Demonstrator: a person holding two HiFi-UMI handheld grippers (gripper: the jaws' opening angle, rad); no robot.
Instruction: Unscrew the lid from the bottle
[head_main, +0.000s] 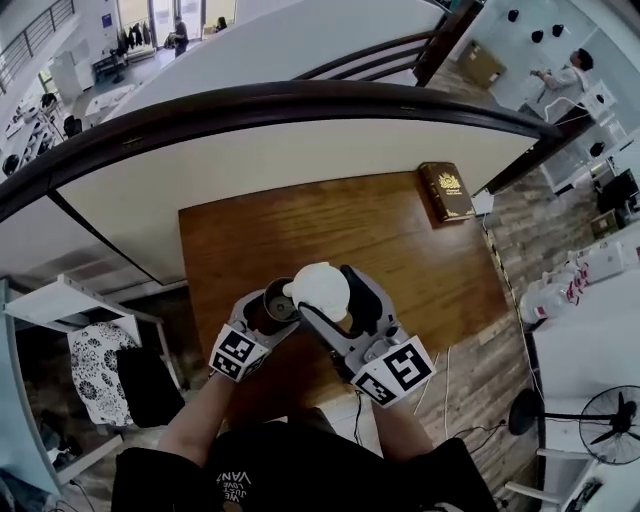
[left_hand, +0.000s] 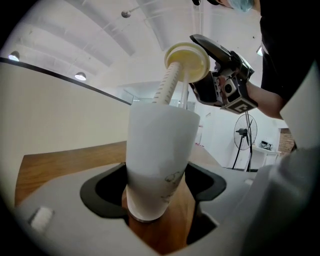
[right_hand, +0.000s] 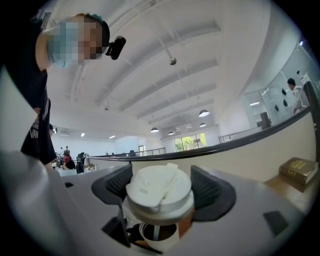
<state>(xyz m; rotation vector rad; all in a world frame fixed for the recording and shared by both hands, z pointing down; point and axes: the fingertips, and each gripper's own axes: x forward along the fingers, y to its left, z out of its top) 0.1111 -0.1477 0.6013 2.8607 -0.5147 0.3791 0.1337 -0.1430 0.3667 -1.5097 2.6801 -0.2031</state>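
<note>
Left gripper (head_main: 273, 304) clamps the white bottle (left_hand: 157, 160); right gripper (head_main: 327, 293) grips the lid (right_hand: 159, 192) just above, its straw (left_hand: 167, 85) apparently dipping inside.

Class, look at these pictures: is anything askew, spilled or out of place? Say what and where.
The lid, gripped by the right gripper, hangs tilted above the open bottle. Its straw slants down into the bottle's mouth. The left gripper holds the bottle. No spill shows.

Beneath me, a brown wooden table (head_main: 420, 260), a dark book (head_main: 446, 190) at its far corner. Beyond it, a curved dark railing (head_main: 300, 100) tops a white wall. Plank floor (head_main: 500, 350), standing fan (head_main: 608, 418), ceiling lights (right_hand: 203, 113) glowing overhead.
</note>
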